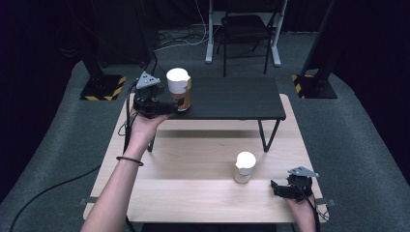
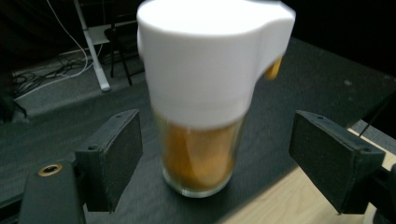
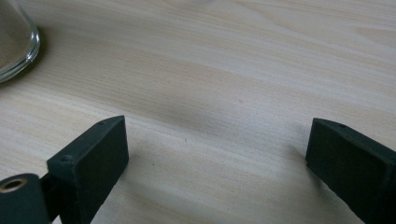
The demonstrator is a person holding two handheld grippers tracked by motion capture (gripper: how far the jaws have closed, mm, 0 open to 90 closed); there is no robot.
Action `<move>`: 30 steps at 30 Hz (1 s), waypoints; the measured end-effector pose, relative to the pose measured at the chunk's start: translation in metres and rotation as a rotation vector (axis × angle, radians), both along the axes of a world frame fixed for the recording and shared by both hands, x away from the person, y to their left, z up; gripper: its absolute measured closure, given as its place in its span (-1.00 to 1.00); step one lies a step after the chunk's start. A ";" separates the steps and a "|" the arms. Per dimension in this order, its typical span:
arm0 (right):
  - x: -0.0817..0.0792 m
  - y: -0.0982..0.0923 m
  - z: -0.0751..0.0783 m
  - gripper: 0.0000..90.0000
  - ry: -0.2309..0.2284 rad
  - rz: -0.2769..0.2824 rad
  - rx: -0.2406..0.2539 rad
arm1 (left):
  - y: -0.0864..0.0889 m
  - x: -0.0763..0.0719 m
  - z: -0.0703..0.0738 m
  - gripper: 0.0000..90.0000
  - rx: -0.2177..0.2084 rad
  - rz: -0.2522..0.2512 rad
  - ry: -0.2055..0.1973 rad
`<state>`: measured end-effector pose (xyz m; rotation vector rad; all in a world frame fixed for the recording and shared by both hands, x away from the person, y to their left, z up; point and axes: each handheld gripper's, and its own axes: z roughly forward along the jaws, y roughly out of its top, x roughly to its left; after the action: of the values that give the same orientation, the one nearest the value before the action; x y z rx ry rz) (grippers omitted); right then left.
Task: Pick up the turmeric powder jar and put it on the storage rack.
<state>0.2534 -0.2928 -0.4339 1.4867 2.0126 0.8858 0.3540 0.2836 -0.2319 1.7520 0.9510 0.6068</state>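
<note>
A glass jar [image 1: 178, 89] with a white lid and orange contents stands upright at the left end of a black raised shelf [image 1: 232, 96]. My left gripper [image 1: 175, 104] is open around it. In the left gripper view the jar [image 2: 205, 116] sits between the two pads [image 2: 119, 154] with a gap on each side. A second jar [image 1: 244, 167], white-lidded with pale contents, stands on the wooden table [image 1: 193, 188] at front right. My right gripper [image 1: 276, 187] rests just right of it, open, with bare wood between its jaws [image 3: 215, 140]. That jar's glass base [image 3: 14, 42] shows at the upper left.
The shelf stands on thin black legs [image 1: 267, 135] over the table's far half. Beyond the table are a black chair [image 1: 244, 29], white desk legs [image 1: 210, 38], and two posts on hazard-striped bases [image 1: 102, 88], [image 1: 314, 84]. A cable [image 1: 48, 191] trails on the floor at left.
</note>
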 end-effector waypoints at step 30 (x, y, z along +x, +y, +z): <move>-0.001 0.001 0.000 -0.89 0.001 -0.006 0.000 | 0.058 -0.069 -0.080 -0.78 -0.032 0.076 -0.012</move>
<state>0.2526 -0.2923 -0.4338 1.4923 2.0079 0.8826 0.2851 0.3419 -0.3117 1.6882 1.0171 0.6464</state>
